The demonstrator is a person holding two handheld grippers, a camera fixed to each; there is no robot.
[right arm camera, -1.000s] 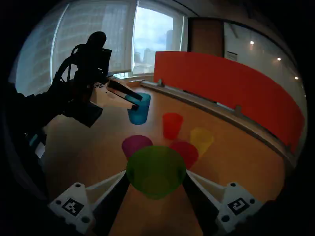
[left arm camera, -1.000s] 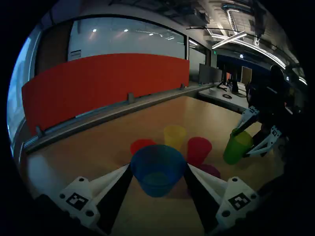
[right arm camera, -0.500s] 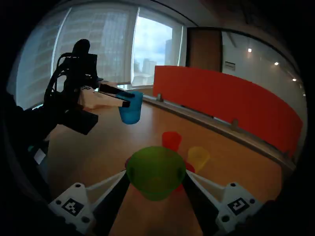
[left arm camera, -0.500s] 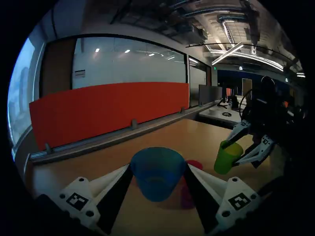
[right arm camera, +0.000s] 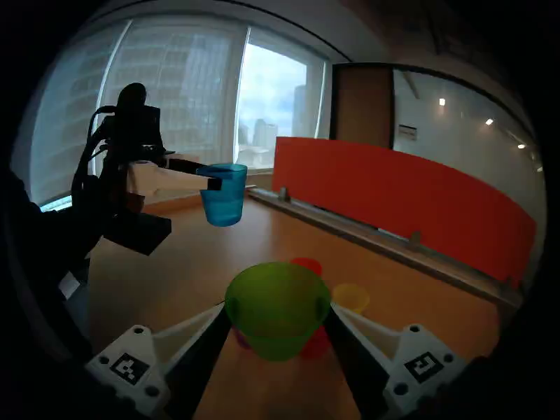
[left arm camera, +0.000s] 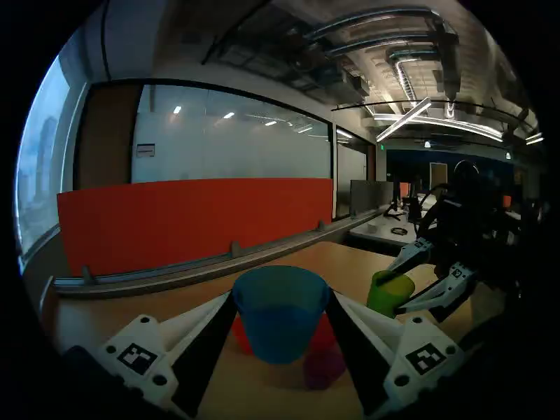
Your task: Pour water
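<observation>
Wooden table (right arm camera: 161, 259), orange partition (right arm camera: 420, 196), windows (right arm camera: 273, 105), blue cup (right arm camera: 222, 194) aloft

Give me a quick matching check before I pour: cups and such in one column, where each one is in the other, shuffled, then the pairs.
Things:
1. blue cup
2. green cup
3. yellow cup
4. red partition

Places:
A. standing on the table
B. held off the table in the right tool
C. upright behind the table's far edge
D. held off the table in the left tool

Pairs: 1-D, 2-B, 3-A, 4-C.
</observation>
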